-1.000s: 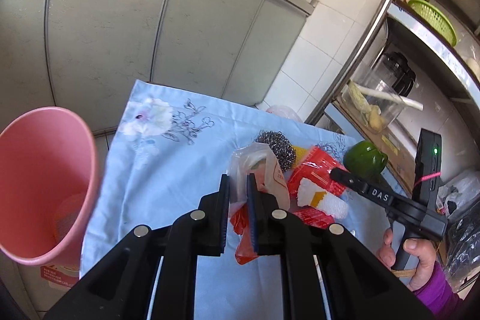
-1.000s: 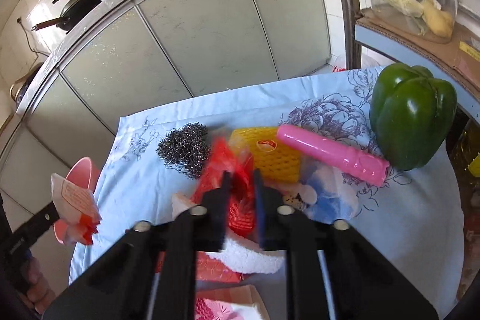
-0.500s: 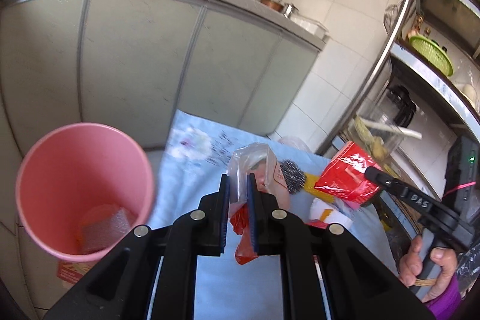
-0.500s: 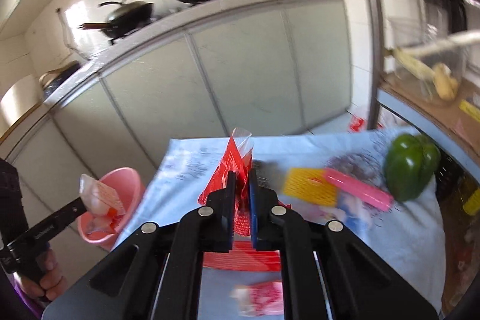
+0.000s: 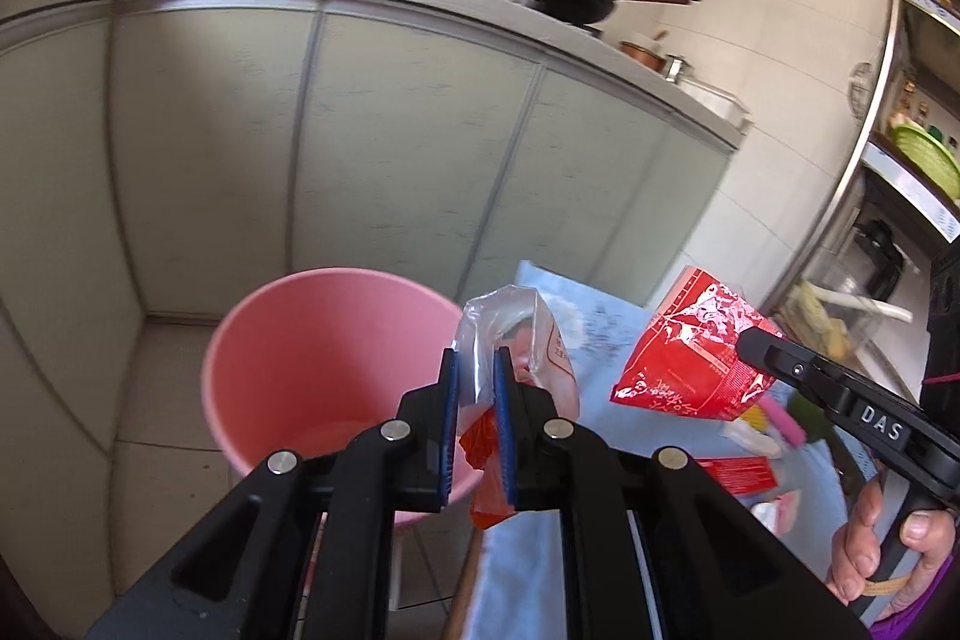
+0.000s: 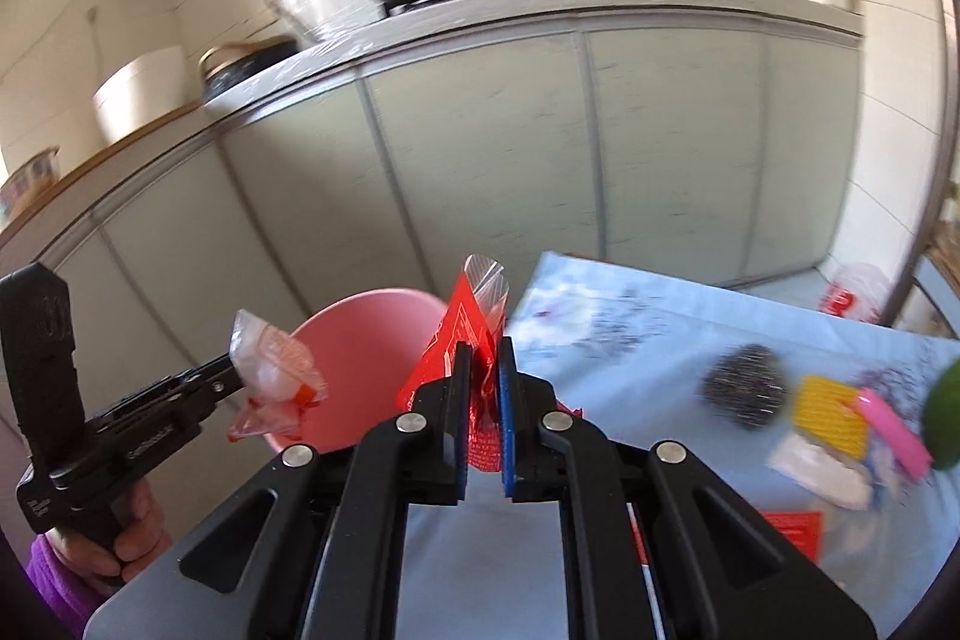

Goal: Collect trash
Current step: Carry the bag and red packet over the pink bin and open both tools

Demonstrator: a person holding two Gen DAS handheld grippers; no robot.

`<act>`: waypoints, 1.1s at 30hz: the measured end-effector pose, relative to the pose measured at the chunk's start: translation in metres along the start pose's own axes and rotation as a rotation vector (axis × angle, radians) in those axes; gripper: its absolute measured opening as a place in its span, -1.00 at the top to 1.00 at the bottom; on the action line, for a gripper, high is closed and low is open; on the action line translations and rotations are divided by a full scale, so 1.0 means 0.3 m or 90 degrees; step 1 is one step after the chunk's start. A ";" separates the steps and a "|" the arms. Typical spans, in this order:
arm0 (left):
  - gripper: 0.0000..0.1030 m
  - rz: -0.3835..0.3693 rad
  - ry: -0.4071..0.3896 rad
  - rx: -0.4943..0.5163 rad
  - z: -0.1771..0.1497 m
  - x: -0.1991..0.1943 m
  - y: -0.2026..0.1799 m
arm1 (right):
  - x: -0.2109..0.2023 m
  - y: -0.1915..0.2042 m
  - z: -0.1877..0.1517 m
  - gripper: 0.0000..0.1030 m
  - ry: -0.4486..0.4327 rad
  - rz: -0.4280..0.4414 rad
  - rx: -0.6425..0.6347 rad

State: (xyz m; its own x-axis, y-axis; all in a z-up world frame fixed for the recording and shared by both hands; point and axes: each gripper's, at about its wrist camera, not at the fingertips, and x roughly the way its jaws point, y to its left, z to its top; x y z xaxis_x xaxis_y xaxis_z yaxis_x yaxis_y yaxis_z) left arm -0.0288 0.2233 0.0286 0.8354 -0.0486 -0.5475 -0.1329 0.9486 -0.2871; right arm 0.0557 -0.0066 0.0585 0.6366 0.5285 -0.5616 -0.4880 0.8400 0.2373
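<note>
My left gripper is shut on a clear plastic wrapper with red print, held above the near rim of the pink bin. From the right wrist view the same wrapper hangs over the bin from the left gripper. My right gripper is shut on a red foil wrapper, at the bin's right edge above the blue floral tablecloth. That red wrapper also shows in the left wrist view, pinched by the right gripper.
Still on the cloth are a steel scourer, a yellow mesh sleeve, a pink tube, a green pepper, white wrappers and a red packet. Grey cabinet doors stand behind the bin, with pans on the counter above.
Both grippers have swung left from over the trash on the table toward the pink bin, each carrying its wrapper; the right one lifted the red wrapper off the cloth.
</note>
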 end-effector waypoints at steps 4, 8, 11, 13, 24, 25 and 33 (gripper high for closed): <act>0.79 0.024 0.007 -0.018 -0.010 0.009 0.062 | 0.055 0.082 0.001 0.84 0.020 0.022 -0.027; 0.79 0.048 0.017 -0.019 -0.024 0.030 0.100 | 0.106 0.151 -0.001 0.84 0.038 0.035 -0.059; 0.79 0.065 0.027 -0.024 -0.037 0.051 0.132 | 0.151 0.190 0.002 0.84 0.053 0.042 -0.078; 0.79 0.073 0.032 -0.027 -0.038 0.067 0.137 | 0.181 0.211 -0.005 0.84 0.064 0.045 -0.091; 0.79 0.120 0.062 -0.027 -0.056 0.154 0.187 | 0.333 0.281 -0.062 0.84 0.119 0.051 -0.126; 0.79 0.123 0.065 -0.026 -0.058 0.162 0.189 | 0.342 0.282 -0.070 0.84 0.124 0.049 -0.129; 0.79 0.144 0.086 -0.017 -0.080 0.238 0.202 | 0.390 0.290 -0.100 0.84 0.143 0.031 -0.131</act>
State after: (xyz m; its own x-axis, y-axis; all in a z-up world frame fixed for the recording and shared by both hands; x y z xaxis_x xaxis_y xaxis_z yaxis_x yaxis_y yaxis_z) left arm 0.0101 0.2700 -0.0468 0.7039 0.1201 -0.7001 -0.3232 0.9318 -0.1650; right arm 0.0698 0.1246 -0.0105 0.4721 0.5082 -0.7203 -0.6407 0.7590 0.1156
